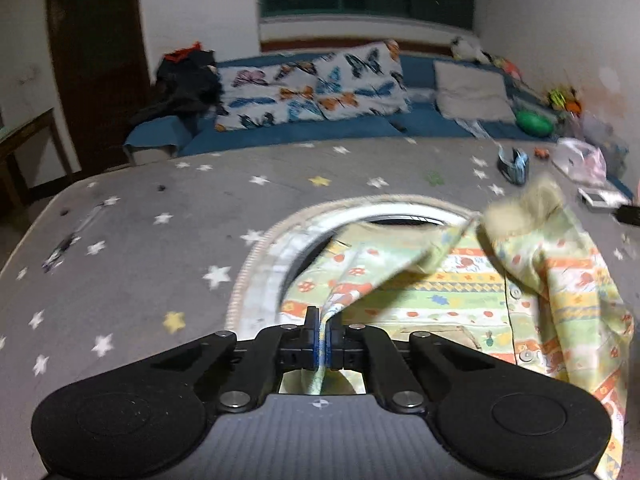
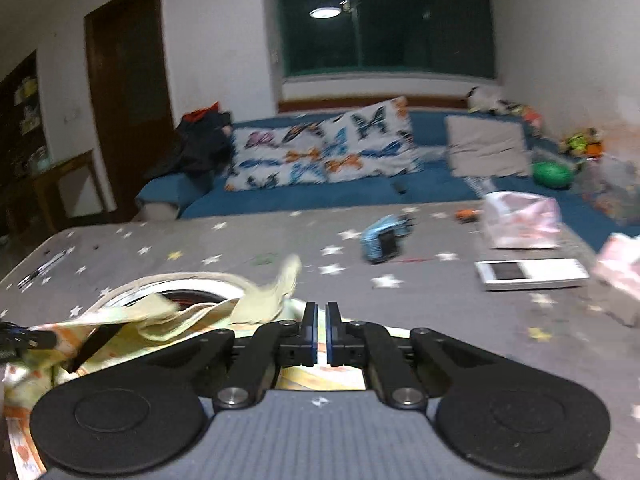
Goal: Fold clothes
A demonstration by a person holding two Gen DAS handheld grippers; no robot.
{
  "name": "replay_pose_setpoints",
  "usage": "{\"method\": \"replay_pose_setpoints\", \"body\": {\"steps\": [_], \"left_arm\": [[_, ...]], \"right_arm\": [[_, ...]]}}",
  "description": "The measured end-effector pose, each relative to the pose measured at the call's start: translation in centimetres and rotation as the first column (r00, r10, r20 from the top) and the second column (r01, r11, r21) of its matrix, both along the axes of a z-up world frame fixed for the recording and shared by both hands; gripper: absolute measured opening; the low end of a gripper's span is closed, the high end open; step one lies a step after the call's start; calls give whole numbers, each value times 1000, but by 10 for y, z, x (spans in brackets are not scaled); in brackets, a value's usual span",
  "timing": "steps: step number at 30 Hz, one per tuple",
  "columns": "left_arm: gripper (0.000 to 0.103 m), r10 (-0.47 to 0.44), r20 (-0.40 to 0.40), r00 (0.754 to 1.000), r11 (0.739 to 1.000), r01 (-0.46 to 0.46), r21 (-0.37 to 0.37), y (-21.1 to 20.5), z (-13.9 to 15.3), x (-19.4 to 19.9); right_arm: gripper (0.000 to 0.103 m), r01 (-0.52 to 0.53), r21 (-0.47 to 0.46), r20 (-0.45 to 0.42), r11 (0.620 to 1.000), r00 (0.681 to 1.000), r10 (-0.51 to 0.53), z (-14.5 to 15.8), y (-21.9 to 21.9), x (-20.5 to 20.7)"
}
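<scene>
A: Quick pass, left to right. Your left tongs (image 1: 325, 328) are clenched on a thin edge of the pale yellow-green child's shirt with orange and blue cartoon print (image 1: 460, 292); the cloth runs right through the blue pads.

B: And where's the shirt itself?

A: Spread on the grey star-print bed cover (image 1: 160, 248), partly over a round white rimmed thing (image 1: 288, 248) I can't identify. One flap is lifted off the pile toward the right, blurred.

B: Right side?

A: Your right tongs (image 2: 321, 326) are clenched on nothing; the pads are nearly together with a bare slit between them, above the shirt's near edge.

B: Risks?

A: The left grip is a narrow pinch. Pull hard and it likely slips, or you drag the whole shirt off square. With the right holding nothing, the lifted flap probably drops crooked. A blue toy truck (image 2: 382, 240) and a white flat device (image 2: 532, 274) lie farther right, well apart, so a snag looks unlikely.

B: Orientation?

A: Button placket runs toward you, so I'd judge the long axis near-to-far. Which end is the collar, can't tell.
</scene>
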State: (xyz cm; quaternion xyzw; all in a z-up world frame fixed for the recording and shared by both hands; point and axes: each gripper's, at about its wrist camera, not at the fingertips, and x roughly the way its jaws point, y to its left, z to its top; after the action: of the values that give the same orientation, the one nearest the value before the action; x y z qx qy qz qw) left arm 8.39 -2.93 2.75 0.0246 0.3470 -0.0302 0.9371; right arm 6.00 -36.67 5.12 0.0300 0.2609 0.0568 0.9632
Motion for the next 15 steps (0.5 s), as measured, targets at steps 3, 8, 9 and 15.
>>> {"method": "replay_pose_setpoints", "body": {"steps": [3, 8, 9, 15], "left_arm": [[2, 60, 21, 998, 997, -59, -48, 23, 7, -21], [2, 153, 15, 988, 982, -150, -119, 56, 6, -52], [1, 160, 9, 987, 979, -158, -125, 60, 5, -55], [2, 181, 14, 983, 975, -178, -131, 63, 4, -73]], "right_arm": [[3, 62, -6, 18, 998, 998, -62, 6, -27, -28], [3, 114, -19, -22, 993, 993, -114, -3, -52, -59], [4, 103, -23, -29, 994, 994, -103, -5, -50, -61], [6, 14, 2, -43, 1000, 999, -14, -10, -23, -55]]}}
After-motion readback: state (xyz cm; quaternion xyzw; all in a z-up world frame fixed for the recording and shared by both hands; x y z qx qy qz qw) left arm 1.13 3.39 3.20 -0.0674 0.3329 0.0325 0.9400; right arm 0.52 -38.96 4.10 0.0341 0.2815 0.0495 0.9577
